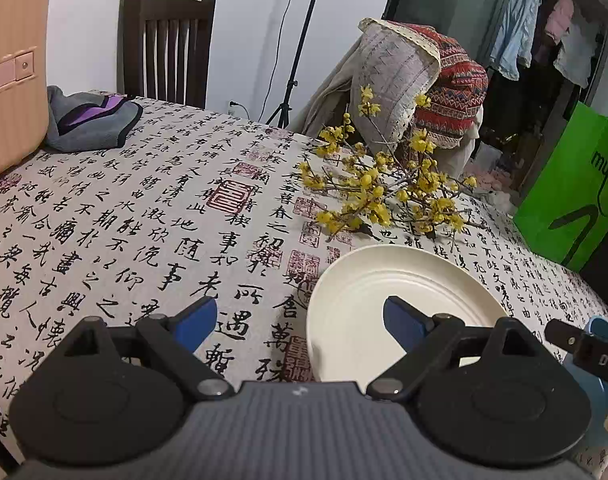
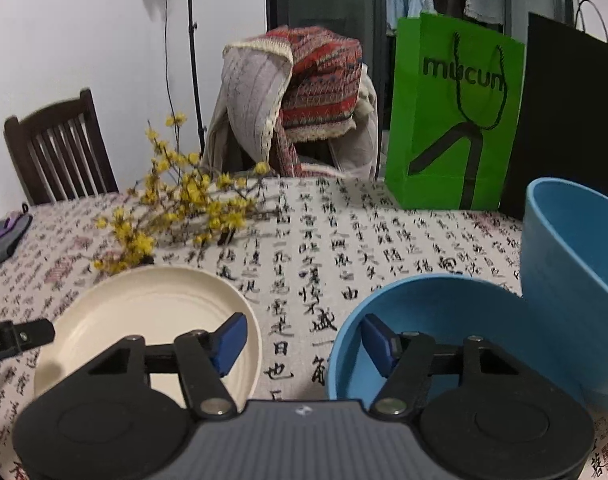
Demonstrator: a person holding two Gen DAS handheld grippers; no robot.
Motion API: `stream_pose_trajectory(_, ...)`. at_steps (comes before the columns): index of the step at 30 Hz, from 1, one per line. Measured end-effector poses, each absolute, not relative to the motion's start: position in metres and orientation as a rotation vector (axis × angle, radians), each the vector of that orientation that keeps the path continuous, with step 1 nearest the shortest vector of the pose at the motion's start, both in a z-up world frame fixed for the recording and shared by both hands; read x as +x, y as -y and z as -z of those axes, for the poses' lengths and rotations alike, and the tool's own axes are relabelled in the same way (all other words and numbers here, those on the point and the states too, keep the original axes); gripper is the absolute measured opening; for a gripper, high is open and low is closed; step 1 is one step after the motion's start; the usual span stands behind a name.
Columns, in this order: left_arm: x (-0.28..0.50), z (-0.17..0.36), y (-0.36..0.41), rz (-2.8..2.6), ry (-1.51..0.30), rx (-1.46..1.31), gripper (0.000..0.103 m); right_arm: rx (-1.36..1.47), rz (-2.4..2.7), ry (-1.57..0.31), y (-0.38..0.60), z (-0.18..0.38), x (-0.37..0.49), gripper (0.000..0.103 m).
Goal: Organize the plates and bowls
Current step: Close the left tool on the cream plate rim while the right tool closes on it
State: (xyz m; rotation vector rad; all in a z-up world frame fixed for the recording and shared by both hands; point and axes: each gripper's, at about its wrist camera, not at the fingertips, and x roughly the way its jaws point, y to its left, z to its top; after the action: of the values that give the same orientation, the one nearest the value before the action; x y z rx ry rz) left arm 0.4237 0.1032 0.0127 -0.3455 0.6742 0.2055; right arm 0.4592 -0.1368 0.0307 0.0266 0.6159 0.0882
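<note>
Left gripper (image 1: 300, 322) & right gripper (image 2: 302, 342): black linkage arms, blue pads, silver pivot screws, ribbed grey body w/ small white logo.

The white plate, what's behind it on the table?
Behind the white plate lies a branch of yellow flowers on the tablecloth. The plate's rim hides the nearest blossoms, and the stem ends are too blurred to make out.

Cream plate's (image 1: 368, 304) near rim hidden, taller blue bowl (image 2: 576, 280) cropped, flowers (image 2: 184, 200) blurred
</note>
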Motion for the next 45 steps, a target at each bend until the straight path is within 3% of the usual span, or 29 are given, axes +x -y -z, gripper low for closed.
stream_pose_trajectory(9, 0.423, -0.014, -0.101, -0.207, -0.666, -0.335, 0.092, 0.028, -0.178, -0.545, 0.128, -0.052, 0.448, 0.060)
stream_pose_trajectory(19, 0.427, -0.009, -0.101, -0.189, -0.694, -0.339, 0.077, -0.036, -0.163, -0.689, 0.109, -0.019, 0.474, 0.032)
stream_pose_trajectory(25, 0.428, -0.007, -0.099, -0.180, -0.701, -0.328, 0.069, -0.076, -0.173, -0.696, 0.099, -0.015, 0.474, 0.033)
stream_pose_trajectory(39, 0.428, -0.006, -0.100, -0.183, -0.706, -0.331, 0.062, -0.149, -0.154, -0.713, 0.088, -0.015, 0.471, 0.028)
stream_pose_trajectory(41, 0.429, -0.005, -0.100, -0.180, -0.712, -0.331, 0.056, -0.168, -0.143, -0.718, 0.084, -0.014, 0.470, 0.029)
stream_pose_trajectory(43, 0.431, -0.004, -0.098, -0.180, -0.728, -0.317, 0.043, -0.168, -0.149, -0.722, 0.081, -0.014, 0.468, 0.027)
stream_pose_trajectory(45, 0.433, 0.000, -0.098, -0.183, -0.757, -0.306, 0.018, -0.166, -0.155, -0.722, 0.079, -0.015, 0.466, 0.026)
